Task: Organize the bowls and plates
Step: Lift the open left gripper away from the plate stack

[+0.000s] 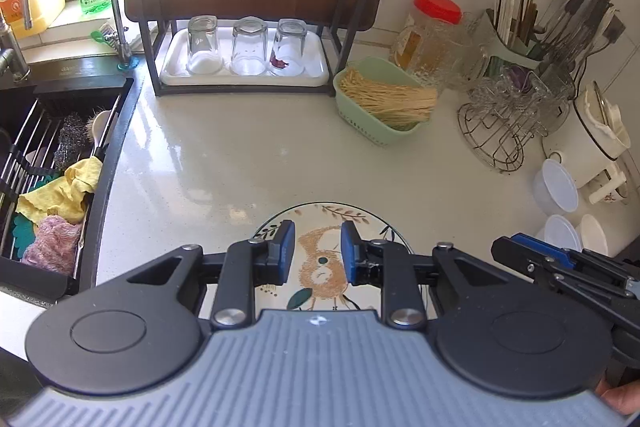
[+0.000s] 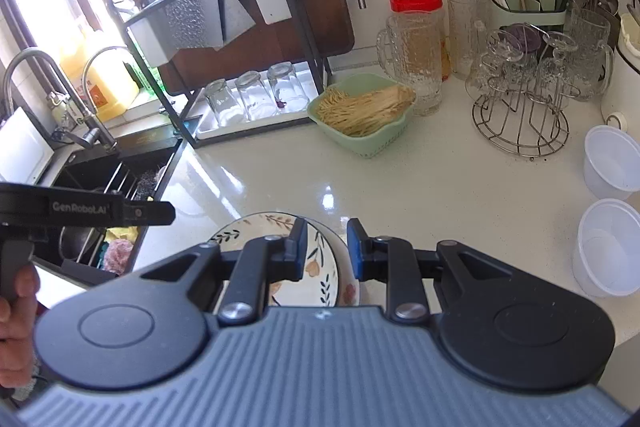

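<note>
While the patterned plate [image 1: 320, 267] sits flat near the front edge of the counter [image 1: 248, 155], the left gripper [image 1: 317, 251] hangs right over it w/ fingers spread apart, nothing between them. In the right wrist view a floral bowl [image 2: 320, 267] shows up by that same front edge; the right gripper [image 2: 327, 247] straddles its rim, one finger inside, one outside, w/ a gap on both sides, so released, not clamped. Whether the bowl rests on the plate, can't tell.

Further out: two white plastic tubs [image 2: 608, 247] at the right edge, a wire glass stand [image 2: 520, 123] behind them, a green basket [image 2: 364, 115] of pale sticks toward the back. Back left there's a dark rack [image 1: 240, 7] w/ three upturned glasses [image 1: 248, 47] on a white tray [image 1: 176, 75]. Sink [image 1: 60, 155] at the left edge holds cloths + a scrubber.
</note>
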The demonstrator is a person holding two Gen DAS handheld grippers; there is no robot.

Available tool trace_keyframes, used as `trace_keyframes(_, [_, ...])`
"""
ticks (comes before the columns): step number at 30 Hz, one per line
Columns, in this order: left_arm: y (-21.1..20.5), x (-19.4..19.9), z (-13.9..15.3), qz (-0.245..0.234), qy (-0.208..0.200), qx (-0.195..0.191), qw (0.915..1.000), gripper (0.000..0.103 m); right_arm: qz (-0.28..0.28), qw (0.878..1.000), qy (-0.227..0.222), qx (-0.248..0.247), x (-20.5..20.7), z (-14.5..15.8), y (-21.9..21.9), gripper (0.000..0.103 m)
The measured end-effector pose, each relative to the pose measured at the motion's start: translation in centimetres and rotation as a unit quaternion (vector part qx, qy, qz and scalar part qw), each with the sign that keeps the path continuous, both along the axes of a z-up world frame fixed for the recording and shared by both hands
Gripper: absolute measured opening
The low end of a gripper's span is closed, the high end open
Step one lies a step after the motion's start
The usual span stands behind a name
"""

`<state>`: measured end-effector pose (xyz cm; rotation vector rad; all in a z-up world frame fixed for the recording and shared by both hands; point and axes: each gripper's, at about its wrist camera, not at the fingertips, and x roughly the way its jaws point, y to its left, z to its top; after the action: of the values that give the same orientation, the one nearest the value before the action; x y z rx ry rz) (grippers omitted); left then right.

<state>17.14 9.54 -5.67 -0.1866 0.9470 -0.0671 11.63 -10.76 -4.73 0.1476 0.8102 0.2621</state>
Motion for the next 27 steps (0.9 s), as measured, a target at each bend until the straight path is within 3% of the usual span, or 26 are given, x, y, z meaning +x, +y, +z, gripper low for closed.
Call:
trace_keyframes(4, [-0.8,-0.4,0.2,0.000,-0.002,0.012,0.9999,0.027,0.007,1.000,-0.007,0.000,-0.3,0.3,-0.4,0.026])
trace_keyframes(13, [-1.4,-0.6,0.0,-0.022,-0.005,-0.002,0.9997,0.027,-0.015,1.000,-0.018,0.000,-0.5,0.7,-0.7,0.026])
trace_keyframes(27, [0.9,0.9,0.6,-0.066,-0.037,-0.014,0.9970,0.027,-0.092,0.995,-0.030,-0.022,-0.8,1.7,1.1,0.026])
